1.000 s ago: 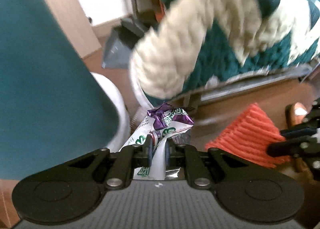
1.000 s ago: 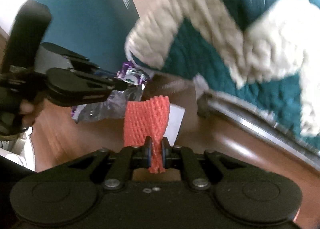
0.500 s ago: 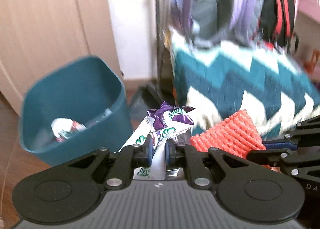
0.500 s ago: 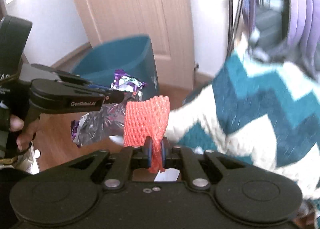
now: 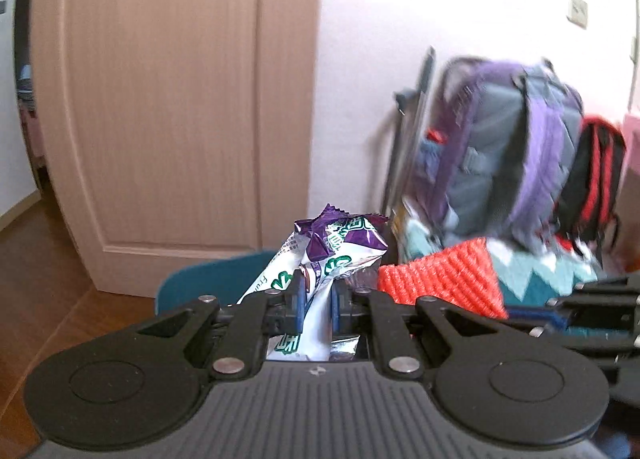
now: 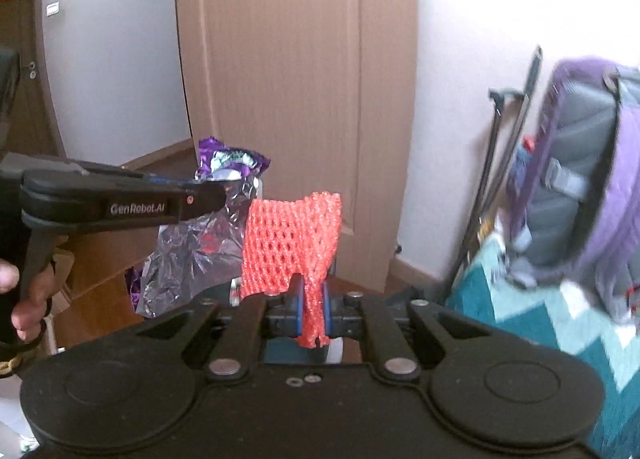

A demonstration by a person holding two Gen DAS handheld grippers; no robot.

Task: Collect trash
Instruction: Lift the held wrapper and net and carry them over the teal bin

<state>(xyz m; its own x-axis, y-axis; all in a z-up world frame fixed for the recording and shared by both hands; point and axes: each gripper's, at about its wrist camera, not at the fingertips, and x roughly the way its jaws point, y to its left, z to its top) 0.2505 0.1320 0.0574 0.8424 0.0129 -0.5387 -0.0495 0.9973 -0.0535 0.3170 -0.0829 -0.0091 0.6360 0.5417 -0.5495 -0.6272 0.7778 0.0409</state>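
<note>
A: It's a room with a closed wooden door [image 5: 168, 107] and a pale wall ahead of both sets of tongs. A purple-and-grey backpack [image 5: 516, 147] hangs off to their right, above a teal zigzag blanket [image 6: 552, 323].

B: And the trash?

A: Both pieces are off the floor and in the air. The left tongs [image 5: 316, 309] are pressed together on a crumpled purple, white and green snack wrapper [image 5: 336, 243]. The right tongs [image 6: 311, 309] pinch an orange foam net sleeve [image 6: 292, 239], which stands up between the pads.

B: Where's the bin?

A: Only the rim of the teal bin [image 5: 208, 279] shows, low and just beyond the left tongs' tips, partly hidden by the wrapper.

B: So how far along?

A: I'd say pickup is done for these two items; carrying them over the bin and letting go is left. Whether more litter remains I cannot tell.

B: Any writing?

A: "GenRobot.AI" on the side of the left tongs, seen from the right wrist. The wrapper shows green characters and a slanted "Fru…", too small to read further.
</note>
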